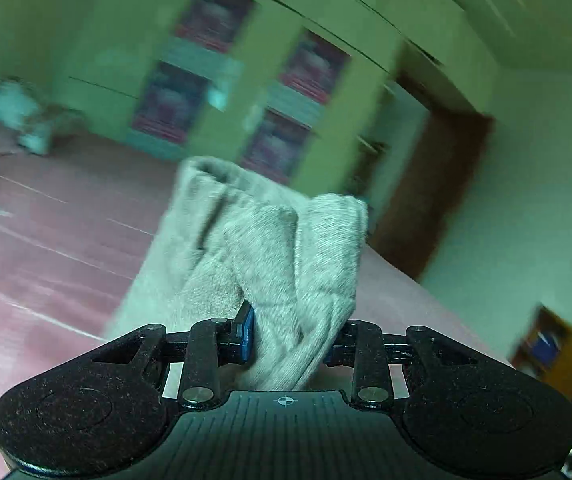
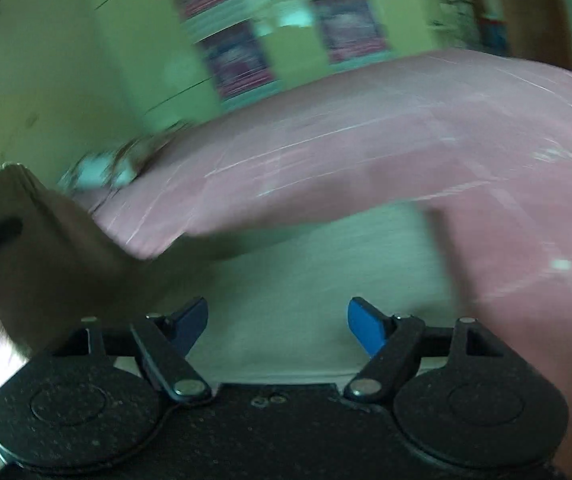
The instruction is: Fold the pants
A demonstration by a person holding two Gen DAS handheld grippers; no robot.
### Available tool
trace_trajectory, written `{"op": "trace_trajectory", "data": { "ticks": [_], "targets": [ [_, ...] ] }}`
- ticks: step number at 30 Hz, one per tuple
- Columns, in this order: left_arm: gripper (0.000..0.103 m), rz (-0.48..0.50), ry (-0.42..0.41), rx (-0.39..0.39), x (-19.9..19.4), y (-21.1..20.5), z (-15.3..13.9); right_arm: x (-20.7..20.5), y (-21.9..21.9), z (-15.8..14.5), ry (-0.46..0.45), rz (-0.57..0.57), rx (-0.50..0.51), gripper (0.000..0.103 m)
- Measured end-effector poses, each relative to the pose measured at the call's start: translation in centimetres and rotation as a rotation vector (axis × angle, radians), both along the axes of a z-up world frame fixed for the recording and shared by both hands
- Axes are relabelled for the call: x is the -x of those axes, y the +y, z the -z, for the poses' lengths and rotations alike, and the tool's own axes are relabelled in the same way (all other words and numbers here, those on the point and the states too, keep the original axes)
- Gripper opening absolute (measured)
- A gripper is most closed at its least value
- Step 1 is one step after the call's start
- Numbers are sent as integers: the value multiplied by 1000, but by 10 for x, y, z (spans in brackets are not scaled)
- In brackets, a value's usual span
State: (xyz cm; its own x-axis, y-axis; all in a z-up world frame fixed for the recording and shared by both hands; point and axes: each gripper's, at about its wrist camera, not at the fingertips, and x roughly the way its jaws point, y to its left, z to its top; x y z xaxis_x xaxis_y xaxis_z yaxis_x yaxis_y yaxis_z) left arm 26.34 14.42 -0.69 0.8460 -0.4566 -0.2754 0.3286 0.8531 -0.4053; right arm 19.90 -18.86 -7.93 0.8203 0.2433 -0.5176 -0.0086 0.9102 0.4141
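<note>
The grey pants (image 1: 254,240) rise bunched from my left gripper (image 1: 290,336), which is shut on a thick fold of them. One blue pad (image 1: 246,332) shows at the cloth's left side; the other is hidden under the fabric. In the right wrist view the pants (image 2: 306,280) spread pale and blurred across the bed, with a raised, shadowed part (image 2: 46,248) at the left. My right gripper (image 2: 280,324) stands open over that cloth, and its blue pads (image 2: 366,328) are apart with nothing pressed between them.
A pink bedsheet (image 1: 46,240) covers the bed (image 2: 366,152) under the pants. Green walls with dark shelf niches (image 1: 214,80) stand behind. A crumpled white item (image 1: 14,112) lies at the bed's far side. A brown door (image 1: 426,184) and wooden furniture (image 1: 554,352) are at the right.
</note>
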Motion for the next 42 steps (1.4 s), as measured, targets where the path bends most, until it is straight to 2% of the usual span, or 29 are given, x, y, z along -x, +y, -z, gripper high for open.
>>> {"op": "trace_trajectory", "data": {
  "ticks": [2, 3, 4, 5, 6, 8, 9, 13, 16, 19, 25, 29, 33, 36, 38, 42],
  "targets": [
    [33, 84, 42, -1, -1, -50, 8, 9, -34, -3, 0, 69, -43, 71],
    [40, 132, 80, -16, -3, -79, 16, 14, -48, -2, -1, 97, -60, 72],
    [51, 164, 126, -27, -3, -103, 24, 18, -61, -2, -4, 126, -71, 72],
    [57, 175, 162, -31, 0, -124, 32, 22, -74, -1, -4, 153, -76, 72],
    [65, 178, 162, -6, 6, -137, 39, 23, -84, 0, -2, 171, -82, 72],
    [68, 183, 155, 52, 19, -147, 45, 26, -104, 4, 10, 204, -119, 72],
    [68, 176, 169, 49, 22, -147, 45, 25, -110, 8, 12, 210, -141, 72],
    [68, 118, 193, -8, 36, -134, 44, 26, -114, 18, 17, 203, -204, 72],
    [68, 74, 204, -6, 31, -110, 42, 20, -104, 22, 21, 144, -239, 72],
    [68, 57, 219, -25, 15, -105, 44, 16, -88, 21, 25, 104, -242, 72],
    [68, 38, 224, -23, 12, -95, 55, 16, -71, 13, 36, 71, -228, 72],
    [68, 0, 216, -76, 19, -93, 53, 12, -64, 10, 44, 45, -246, 72],
    [68, -112, 183, -183, 43, -74, 48, 8, -61, 17, 73, 13, -333, 71],
    [68, -168, 199, -238, 60, -50, 50, 2, -57, 25, 121, -10, -406, 64],
    [68, -175, 232, -261, 68, -35, 56, -2, -55, 33, 168, -2, -443, 56],
    [68, -159, 299, -271, 74, -18, 72, -7, -51, 44, 195, 15, -522, 55]
  ]
}}
